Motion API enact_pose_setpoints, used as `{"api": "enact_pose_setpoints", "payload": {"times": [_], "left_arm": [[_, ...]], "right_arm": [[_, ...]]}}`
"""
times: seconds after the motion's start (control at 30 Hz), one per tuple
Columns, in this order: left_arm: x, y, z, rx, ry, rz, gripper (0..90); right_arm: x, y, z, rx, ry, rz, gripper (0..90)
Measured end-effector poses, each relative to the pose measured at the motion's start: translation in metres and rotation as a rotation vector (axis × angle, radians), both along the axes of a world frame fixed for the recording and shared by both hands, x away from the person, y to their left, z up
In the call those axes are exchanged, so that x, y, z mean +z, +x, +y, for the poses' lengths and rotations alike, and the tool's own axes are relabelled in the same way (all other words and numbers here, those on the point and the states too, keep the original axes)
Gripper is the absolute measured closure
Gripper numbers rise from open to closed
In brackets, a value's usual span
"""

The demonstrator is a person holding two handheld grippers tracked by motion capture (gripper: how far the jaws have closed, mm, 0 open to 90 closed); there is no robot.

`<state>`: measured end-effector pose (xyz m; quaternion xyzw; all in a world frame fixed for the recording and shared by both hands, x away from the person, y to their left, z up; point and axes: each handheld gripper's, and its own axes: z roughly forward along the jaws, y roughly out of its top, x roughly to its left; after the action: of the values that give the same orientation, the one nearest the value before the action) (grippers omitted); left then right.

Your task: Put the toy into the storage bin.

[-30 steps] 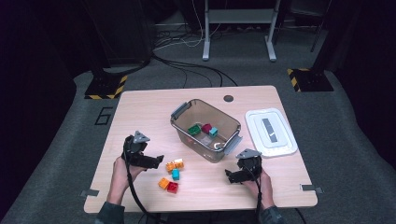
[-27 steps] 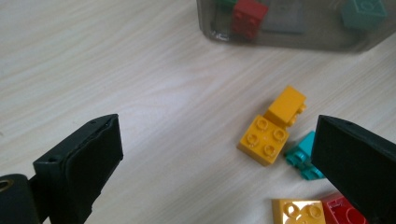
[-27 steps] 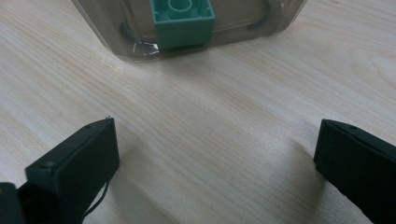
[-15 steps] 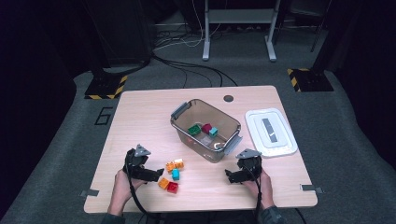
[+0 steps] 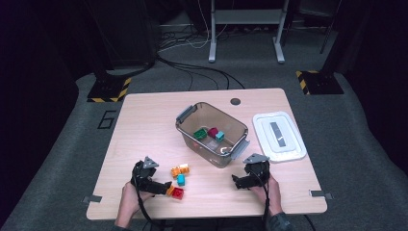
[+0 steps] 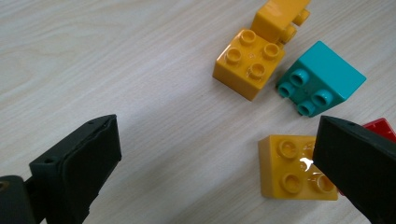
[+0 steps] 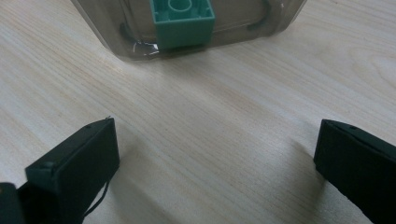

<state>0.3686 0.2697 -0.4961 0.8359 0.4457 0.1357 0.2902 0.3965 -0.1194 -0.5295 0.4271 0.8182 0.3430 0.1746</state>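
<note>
In the left gripper view, that gripper's right jaw covers most of the red brick [image 6: 380, 127] and a corner of the nearest yellow brick [image 6: 292, 167]. The farthest yellow brick [image 6: 279, 16] is cut off above.

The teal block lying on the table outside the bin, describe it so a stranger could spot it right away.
Start at the clear plastic bin in the middle of the wooden table, then look to the loose blocks just left of its near end. The teal plastic block lies between the orange block and the red block. It alone is teal there, tipped on its side.
</note>
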Motion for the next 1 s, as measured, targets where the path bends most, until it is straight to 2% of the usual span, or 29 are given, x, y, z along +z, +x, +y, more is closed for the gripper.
{"api": "enact_pose_setpoints", "payload": {"times": [0.17,0.33,0.43,0.53,0.57,0.7,0.87,0.93,1.0], "left_arm": [[-0.002,-0.002,-0.005,-0.008,0.004,0.000,0.0],[-0.005,-0.004,-0.012,-0.022,0.010,0.003,0.0],[-0.008,-0.005,-0.014,-0.015,0.036,0.002,0.0],[-0.013,-0.004,-0.013,-0.007,0.031,0.013,0.2],[-0.015,-0.004,-0.012,0.000,0.035,0.013,0.2],[-0.019,-0.005,-0.011,0.013,0.057,0.012,1.3],[-0.020,-0.006,-0.009,0.020,0.053,0.020,2.6],[-0.018,-0.007,-0.009,0.015,0.048,0.011,5.8],[-0.015,-0.009,-0.008,0.004,0.035,-0.003,20.9]], "right_arm": [[0.000,0.001,-0.001,0.011,-0.009,-0.011,0.0],[0.000,0.000,0.000,0.000,-0.001,-0.001,0.0],[0.000,0.000,0.000,0.000,-0.001,-0.001,0.0],[0.000,0.000,0.000,0.000,-0.001,-0.001,0.0],[0.000,0.001,-0.001,0.013,-0.009,-0.013,0.0],[0.000,0.000,0.000,0.004,-0.003,-0.007,0.0],[0.000,0.000,-0.001,0.007,-0.009,-0.007,0.0],[0.000,0.000,0.000,0.005,-0.006,-0.004,0.0],[0.000,0.001,-0.001,0.010,-0.010,-0.012,0.0]]}}
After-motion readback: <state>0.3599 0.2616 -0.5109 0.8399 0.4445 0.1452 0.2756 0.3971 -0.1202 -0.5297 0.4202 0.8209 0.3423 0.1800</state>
